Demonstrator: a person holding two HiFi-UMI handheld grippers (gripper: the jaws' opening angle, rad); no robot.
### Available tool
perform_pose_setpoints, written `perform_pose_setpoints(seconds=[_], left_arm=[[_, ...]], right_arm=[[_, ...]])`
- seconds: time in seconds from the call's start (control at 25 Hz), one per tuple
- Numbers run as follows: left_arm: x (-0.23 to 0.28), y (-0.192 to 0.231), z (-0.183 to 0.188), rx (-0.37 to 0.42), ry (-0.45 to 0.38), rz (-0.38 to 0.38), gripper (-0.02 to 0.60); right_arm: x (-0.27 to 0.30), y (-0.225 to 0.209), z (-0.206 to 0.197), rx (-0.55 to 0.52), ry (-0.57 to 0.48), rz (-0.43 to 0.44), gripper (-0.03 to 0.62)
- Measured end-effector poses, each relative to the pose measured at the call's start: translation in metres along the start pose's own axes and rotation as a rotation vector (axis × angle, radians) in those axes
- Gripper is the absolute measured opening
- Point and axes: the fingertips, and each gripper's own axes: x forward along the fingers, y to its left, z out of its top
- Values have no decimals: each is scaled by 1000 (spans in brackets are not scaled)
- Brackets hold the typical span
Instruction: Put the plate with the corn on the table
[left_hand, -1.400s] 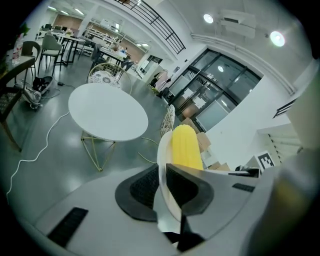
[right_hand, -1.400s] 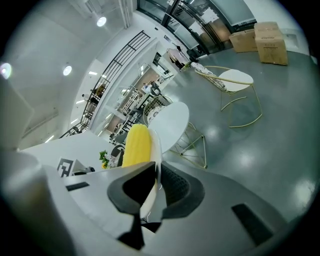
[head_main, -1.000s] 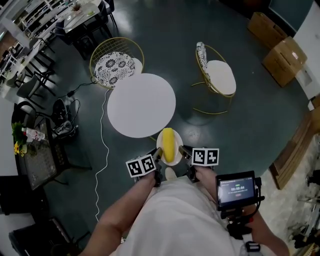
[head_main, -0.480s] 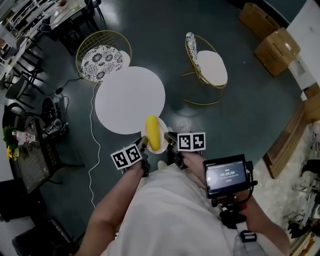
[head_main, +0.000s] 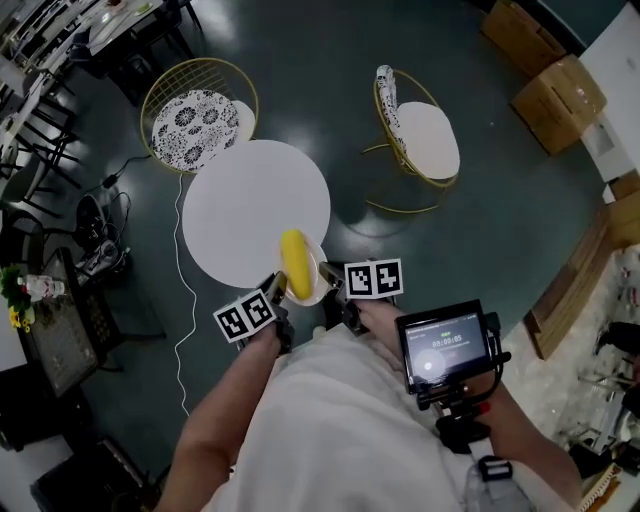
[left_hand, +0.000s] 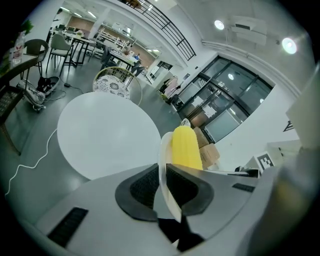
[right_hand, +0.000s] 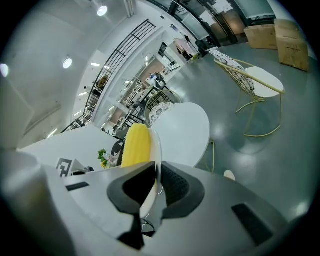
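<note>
A small white plate (head_main: 314, 279) carries a yellow corn cob (head_main: 294, 263). It hangs in the air at the near right edge of the round white table (head_main: 255, 212). My left gripper (head_main: 276, 292) is shut on the plate's left rim and my right gripper (head_main: 328, 276) is shut on its right rim. In the left gripper view the plate (left_hand: 166, 172) shows edge-on between the jaws, with the corn (left_hand: 185, 148) behind it. In the right gripper view the plate rim (right_hand: 156, 150) is pinched beside the corn (right_hand: 136, 145), and the table (right_hand: 184, 131) lies beyond.
Two gold wire chairs stand by the table, one with a patterned cushion (head_main: 195, 118) at its far left, one with a white seat (head_main: 428, 140) to its right. A white cable (head_main: 183, 300) trails over the dark floor. Cardboard boxes (head_main: 560, 90) sit far right.
The plate with the corn has moved forward and left toward the table, from beside its edge to overlapping its near right rim. Both grippers kept their hold.
</note>
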Motion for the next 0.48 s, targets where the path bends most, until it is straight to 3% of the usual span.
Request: perform_pose_setpoints(seconds=[0.48], left_arm=[[62,19,49,-59,0,37,52]], right_arm=[[53,-32,62,-26,79,8,43]])
